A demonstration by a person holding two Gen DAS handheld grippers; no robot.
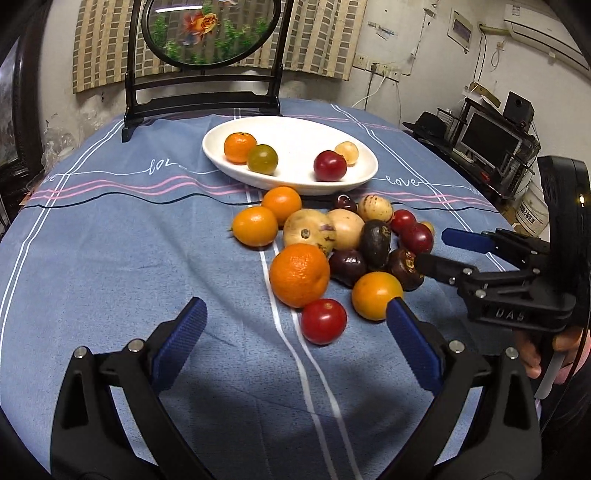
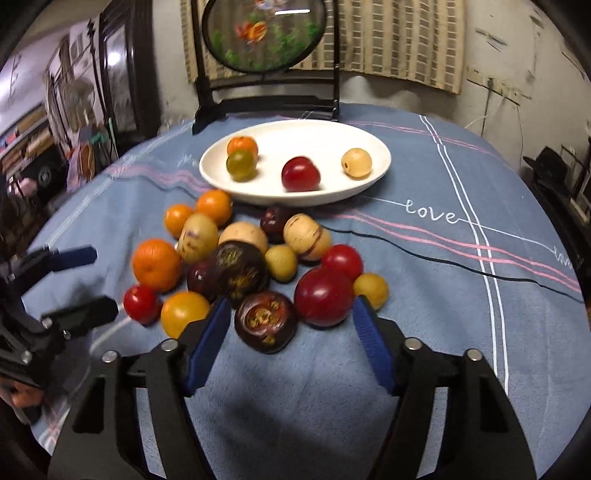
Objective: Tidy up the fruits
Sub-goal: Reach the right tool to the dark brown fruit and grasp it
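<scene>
A white oval plate (image 1: pixel 295 129) (image 2: pixel 332 136) at the back holds an orange, a green-brown fruit, a red fruit and a pale round fruit. In front of it lies a pile of loose fruit on the blue cloth: oranges, red fruits, yellow ones and dark purple ones. My left gripper (image 1: pixel 295 314) is open and empty, low over the cloth, just short of a small red fruit (image 1: pixel 323 321) and a big orange (image 1: pixel 299 275). My right gripper (image 2: pixel 291 314) is open and empty, its fingers on either side of a dark purple fruit (image 2: pixel 266 320) and a big red fruit (image 2: pixel 323 297).
A dark wooden stand with a round goldfish picture (image 1: pixel 207 29) stands behind the plate. The right gripper shows at the right of the left wrist view (image 1: pixel 432 249). The left gripper shows at the left of the right wrist view (image 2: pixel 92 280). Shelves and a monitor (image 1: pixel 487 140) stand past the table's right edge.
</scene>
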